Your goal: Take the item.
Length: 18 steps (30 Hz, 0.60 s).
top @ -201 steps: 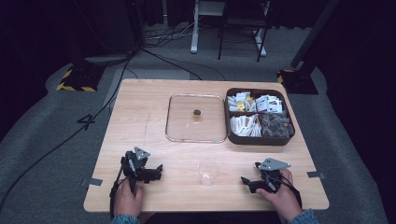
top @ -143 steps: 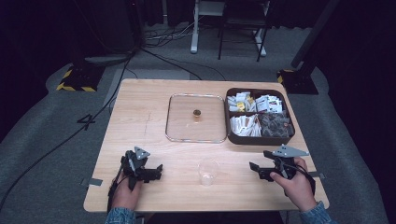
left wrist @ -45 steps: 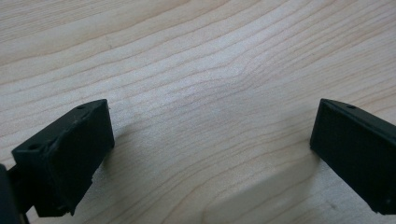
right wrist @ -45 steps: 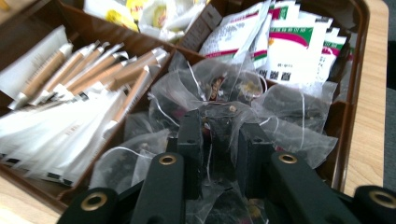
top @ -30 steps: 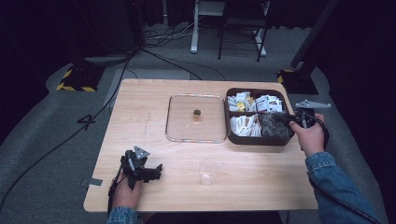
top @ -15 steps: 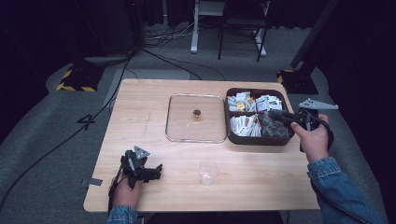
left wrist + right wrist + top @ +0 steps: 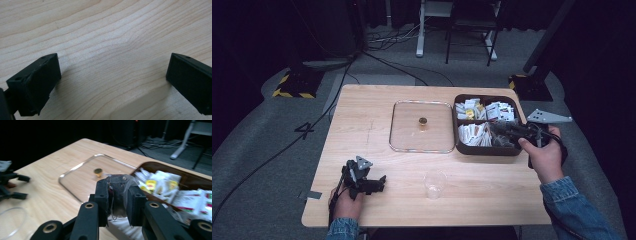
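Right tool grip: in the right gripper view the right tool (image 7: 117, 202) has its jaws closed on a clear packet (image 7: 119, 195) with dark contents; what the contents are is hard to make out.
Right tool place: the high view shows the right tool (image 7: 507, 131) over the near right part of the brown tray (image 7: 484, 149), where the packet itself is too small to tell.
Tray contents: the right gripper view shows white sachets (image 7: 160, 182) with yellow and red print; the tray's right end is cut off there.
Left tool: in the left gripper view the left tool (image 7: 112, 77) has its jaws wide apart with bare table (image 7: 105, 37) between them, and the outer ends of both jaws are cut off.
Left tool place: the high view sets the left tool (image 7: 379, 182) at the table's near left edge, well apart from the tray.
Middle of table: glass lid (image 7: 422, 145) with a small knob lies just left of the tray; clear cup (image 7: 434, 184) stands nearer the person.
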### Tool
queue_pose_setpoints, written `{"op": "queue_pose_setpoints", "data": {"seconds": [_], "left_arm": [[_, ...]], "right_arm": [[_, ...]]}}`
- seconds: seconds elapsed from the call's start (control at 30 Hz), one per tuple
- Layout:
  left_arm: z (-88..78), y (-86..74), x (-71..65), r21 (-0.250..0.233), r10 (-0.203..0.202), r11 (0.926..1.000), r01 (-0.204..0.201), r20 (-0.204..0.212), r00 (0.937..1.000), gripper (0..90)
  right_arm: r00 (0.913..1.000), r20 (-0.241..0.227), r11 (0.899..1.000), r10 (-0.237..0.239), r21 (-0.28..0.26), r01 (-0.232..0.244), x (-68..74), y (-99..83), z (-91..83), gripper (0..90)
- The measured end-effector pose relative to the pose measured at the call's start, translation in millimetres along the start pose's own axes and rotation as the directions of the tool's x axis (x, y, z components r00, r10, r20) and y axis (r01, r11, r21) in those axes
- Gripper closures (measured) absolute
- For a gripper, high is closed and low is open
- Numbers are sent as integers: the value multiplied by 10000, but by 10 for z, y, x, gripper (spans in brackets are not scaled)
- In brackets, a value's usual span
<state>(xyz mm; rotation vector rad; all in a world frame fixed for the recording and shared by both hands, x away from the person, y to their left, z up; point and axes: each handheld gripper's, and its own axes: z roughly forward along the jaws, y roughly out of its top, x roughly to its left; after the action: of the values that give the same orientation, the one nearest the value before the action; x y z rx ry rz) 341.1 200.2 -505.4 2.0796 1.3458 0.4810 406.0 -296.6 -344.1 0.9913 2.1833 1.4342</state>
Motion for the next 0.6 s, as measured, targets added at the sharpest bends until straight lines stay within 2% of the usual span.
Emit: {"op": "queue_pose_setpoints", "data": {"seconds": [0.27, 0.6], "left_arm": [[-1, -1, -1, 10, -3, 10000, 3, -1, 10000, 0], [0, 0, -1, 7, -13, 10000, 13, 13, 10000, 0]], "right_arm": [[9947, -946, 9992, -405, -40, 403, 303, 82, 31, 742], [9769, -1871, 9945, -1033, -38, 1044, 671, 133, 91, 741]]}}
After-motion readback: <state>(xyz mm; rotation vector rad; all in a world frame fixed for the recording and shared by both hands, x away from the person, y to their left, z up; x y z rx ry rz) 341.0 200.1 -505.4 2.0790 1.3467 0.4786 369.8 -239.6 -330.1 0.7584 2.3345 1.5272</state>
